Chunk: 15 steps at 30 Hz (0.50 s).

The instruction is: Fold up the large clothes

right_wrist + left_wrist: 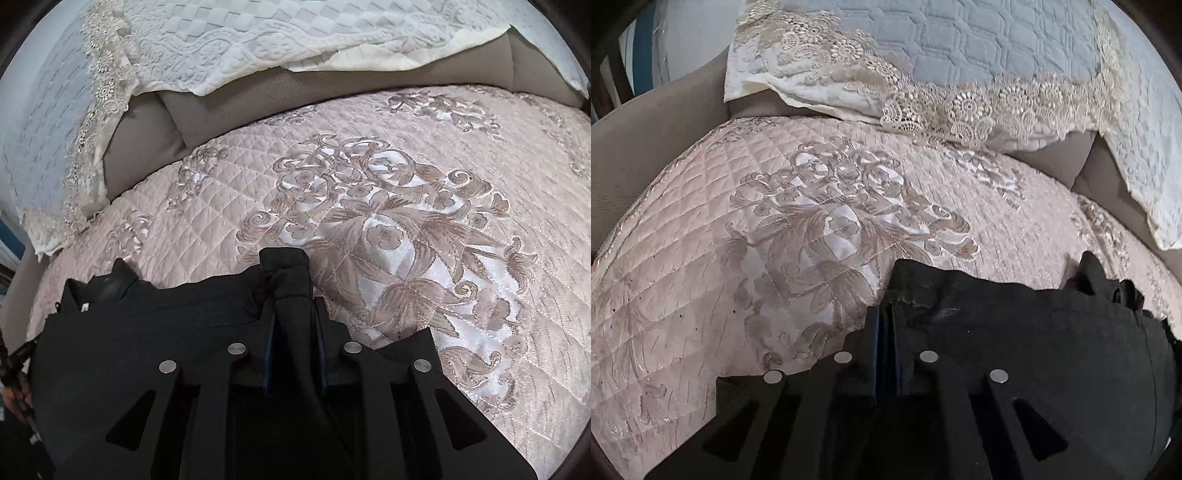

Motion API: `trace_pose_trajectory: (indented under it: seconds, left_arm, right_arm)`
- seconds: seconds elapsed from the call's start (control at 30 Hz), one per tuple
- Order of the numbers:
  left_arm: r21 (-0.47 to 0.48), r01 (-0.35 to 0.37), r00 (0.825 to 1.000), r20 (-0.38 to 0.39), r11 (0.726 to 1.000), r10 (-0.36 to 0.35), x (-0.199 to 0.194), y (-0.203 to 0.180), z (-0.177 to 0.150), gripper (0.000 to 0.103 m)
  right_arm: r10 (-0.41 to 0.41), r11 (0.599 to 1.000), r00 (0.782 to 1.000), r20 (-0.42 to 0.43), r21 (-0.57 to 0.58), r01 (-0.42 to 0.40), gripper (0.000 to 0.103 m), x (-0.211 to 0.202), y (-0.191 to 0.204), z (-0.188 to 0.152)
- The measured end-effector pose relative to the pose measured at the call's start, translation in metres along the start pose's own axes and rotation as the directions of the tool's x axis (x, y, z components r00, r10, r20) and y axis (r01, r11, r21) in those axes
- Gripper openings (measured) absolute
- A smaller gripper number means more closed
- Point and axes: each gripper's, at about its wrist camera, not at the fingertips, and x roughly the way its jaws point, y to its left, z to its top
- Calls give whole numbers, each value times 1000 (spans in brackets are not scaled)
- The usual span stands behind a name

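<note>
Only in the left wrist view: a teal stripe [642, 48] at the far left edge, behind the beige sofa arm [657, 122]. Only in the right wrist view: a white tag [85, 307] near the dark garment's [155, 332] collar.

Left gripper [885, 321]: fingers nearly together, clamped on a thin edge of the dark garment [1015, 332]. Right gripper [293, 314]: fingers a little apart, clamped on a thick rolled fold of the same cloth.

Garment spread low between both grippers, on the pink quilted cover [406, 229]. Open quilt ahead, bounded by the lace-trimmed white throw [960, 107] and brown cushions [221, 107].
</note>
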Motion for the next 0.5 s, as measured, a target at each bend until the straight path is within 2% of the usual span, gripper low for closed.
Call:
trace_pose_trajectory:
  seconds: [0.1, 0.23, 0.33, 0.4, 0.5]
  left_arm:
    - [4, -8, 1000, -6, 1000, 8, -11, -1, 5, 14]
    - [-7, 13, 997, 73, 1000, -13, -61, 3, 1, 18]
    - [22, 25, 991, 132, 999, -27, -103, -3, -16, 24]
    - [42, 64, 987, 145, 997, -69, -127, -13, -36, 27]
    - [92, 110, 984, 133, 990, -121, -139, -30, -69, 31]
  right_arm:
    - [-28, 1000, 999, 30, -7, 28, 23, -26, 8, 0]
    - [-45, 998, 993, 107, -40, 50, 26, -87, 19, -25]
    - [-49, 997, 991, 122, -54, 56, 26, -117, 25, -55]
    - [-44, 996, 992, 118, -66, 52, 26, -130, 30, -83]
    - [-109, 991, 991, 76, -63, 114, 24, -123, 25, -106]
